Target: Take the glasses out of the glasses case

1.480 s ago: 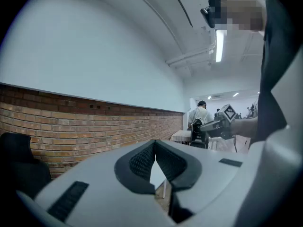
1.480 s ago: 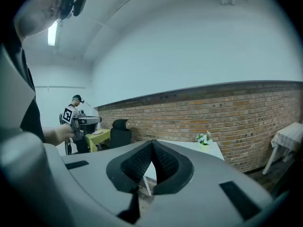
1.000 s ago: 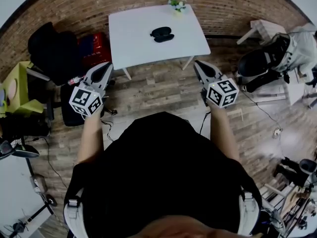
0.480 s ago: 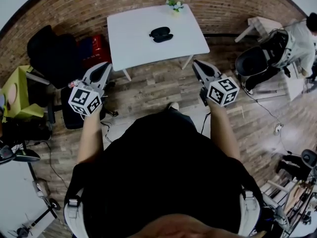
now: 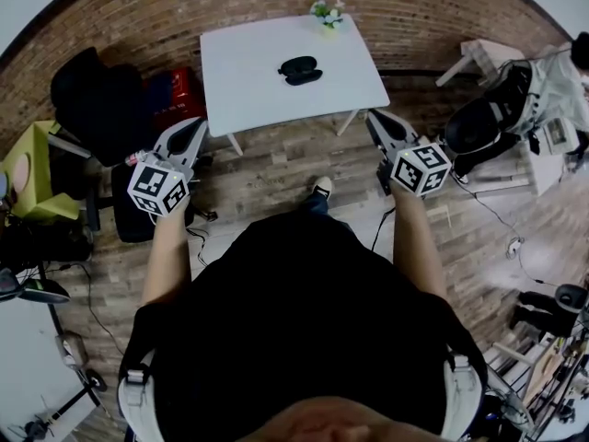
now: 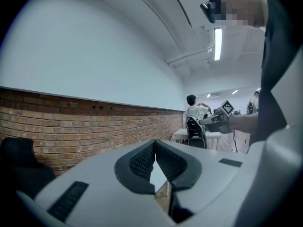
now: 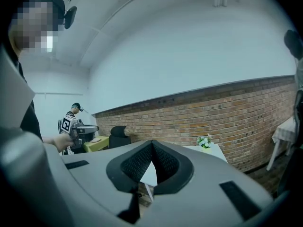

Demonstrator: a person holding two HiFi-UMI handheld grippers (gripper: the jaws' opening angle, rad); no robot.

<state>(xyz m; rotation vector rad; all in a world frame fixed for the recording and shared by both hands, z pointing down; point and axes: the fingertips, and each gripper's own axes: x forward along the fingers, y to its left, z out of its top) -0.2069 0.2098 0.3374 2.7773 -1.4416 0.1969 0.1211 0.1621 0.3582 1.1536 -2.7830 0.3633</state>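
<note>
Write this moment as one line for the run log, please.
stage: person stands back from table | left gripper: shut, empty | right gripper: shut, empty | glasses case: on white table, untouched

A white table is set on a wooden floor. A black case is laid near the table's middle. A small flowerpot is placed at its far edge, well apart.

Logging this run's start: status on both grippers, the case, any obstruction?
Left gripper, right gripper: jaws shut, empty. Glasses case on white table, ahead, untouched. Nothing in the way.
</note>
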